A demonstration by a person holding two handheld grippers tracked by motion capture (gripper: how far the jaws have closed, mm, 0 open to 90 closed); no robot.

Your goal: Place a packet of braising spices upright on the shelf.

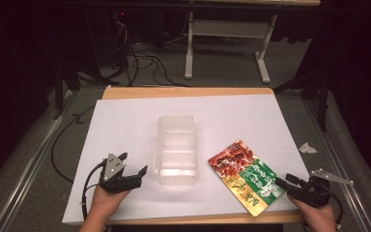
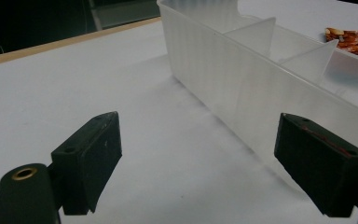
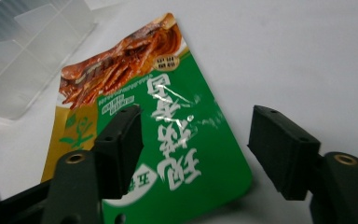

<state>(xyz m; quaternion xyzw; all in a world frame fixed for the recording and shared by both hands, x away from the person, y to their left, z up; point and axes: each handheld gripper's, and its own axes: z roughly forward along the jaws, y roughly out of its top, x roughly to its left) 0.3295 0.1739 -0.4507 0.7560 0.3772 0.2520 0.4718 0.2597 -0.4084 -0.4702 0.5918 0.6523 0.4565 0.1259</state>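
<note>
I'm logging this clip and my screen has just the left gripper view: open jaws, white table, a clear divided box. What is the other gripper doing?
Observer: The right gripper is at the near right corner of the table, its jaws apart over the green end of a snack pouch.
Operator: Is the pouch gripped?
Observer: No. In the right gripper view the pads stand clear on either side of the pouch's corner, and the pouch lies flat.
Operator: Where is the pouch relative to the box?
Observer: In the high view it lies to the right of the clear box, apart from it, turned diagonally.
Operator: And my gripper?
Observer: The left gripper is left of the box, not touching it.
</note>
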